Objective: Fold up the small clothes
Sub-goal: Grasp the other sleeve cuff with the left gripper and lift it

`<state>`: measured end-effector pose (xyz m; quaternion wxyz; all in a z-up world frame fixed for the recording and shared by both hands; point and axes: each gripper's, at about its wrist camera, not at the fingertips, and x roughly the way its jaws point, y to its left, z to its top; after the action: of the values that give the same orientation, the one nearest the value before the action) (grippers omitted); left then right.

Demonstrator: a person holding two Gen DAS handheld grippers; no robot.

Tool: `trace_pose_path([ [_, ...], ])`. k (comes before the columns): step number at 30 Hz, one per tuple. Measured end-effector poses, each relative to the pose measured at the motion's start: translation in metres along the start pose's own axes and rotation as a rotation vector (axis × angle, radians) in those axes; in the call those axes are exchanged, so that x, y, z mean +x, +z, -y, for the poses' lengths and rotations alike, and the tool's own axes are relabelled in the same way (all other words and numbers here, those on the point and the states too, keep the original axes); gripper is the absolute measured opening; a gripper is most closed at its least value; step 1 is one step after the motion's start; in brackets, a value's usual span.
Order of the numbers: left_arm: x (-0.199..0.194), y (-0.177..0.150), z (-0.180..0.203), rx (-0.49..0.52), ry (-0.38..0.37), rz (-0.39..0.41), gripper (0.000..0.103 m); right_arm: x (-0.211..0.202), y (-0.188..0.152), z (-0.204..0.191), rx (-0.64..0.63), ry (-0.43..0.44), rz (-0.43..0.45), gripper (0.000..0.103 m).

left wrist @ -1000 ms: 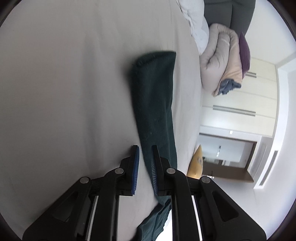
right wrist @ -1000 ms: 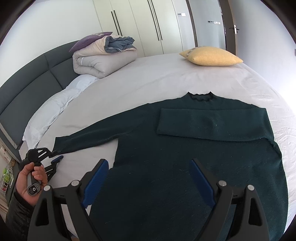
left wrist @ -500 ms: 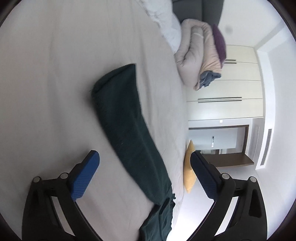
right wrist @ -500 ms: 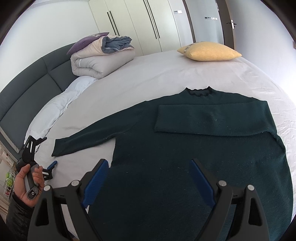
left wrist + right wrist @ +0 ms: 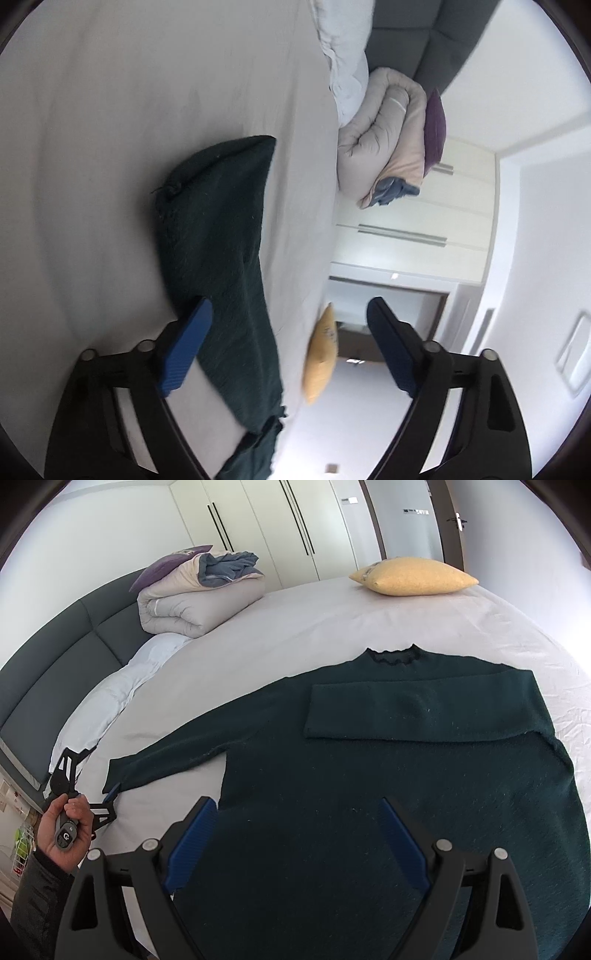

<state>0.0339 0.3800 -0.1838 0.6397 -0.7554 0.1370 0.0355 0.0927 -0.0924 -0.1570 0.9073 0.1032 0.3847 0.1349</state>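
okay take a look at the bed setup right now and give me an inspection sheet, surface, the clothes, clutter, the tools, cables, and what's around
Surface: bed sheet, pale, lightly wrinkled near its right edge.
Job's things: dark green sweater lying flat, neck toward the far side; right sleeve folded across the chest; left sleeve stretched out straight.
Clutter: yellow cushion, rolled duvet with a purple pillow on top, white pillow.
Tools: left tool open beside the left sleeve's cuff, holding nothing; right tool open above the sweater's hem, holding nothing.
Cables: nothing seen.
Surroundings: grey headboard, white wardrobe, door.
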Motion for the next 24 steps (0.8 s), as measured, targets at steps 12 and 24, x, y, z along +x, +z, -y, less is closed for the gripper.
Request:
trace_pose_path([
  [12, -0.037, -0.006, 0.006, 0.002, 0.245, 0.161, 0.057, 0.002, -0.002, 0.002, 0.001, 0.002, -0.005, 0.091],
  [24, 0.001, 0.012, -0.006, -0.056, 0.184, 0.140, 0.057, 0.002, -0.005, 0.007, 0.022, 0.007, -0.003, 0.091],
])
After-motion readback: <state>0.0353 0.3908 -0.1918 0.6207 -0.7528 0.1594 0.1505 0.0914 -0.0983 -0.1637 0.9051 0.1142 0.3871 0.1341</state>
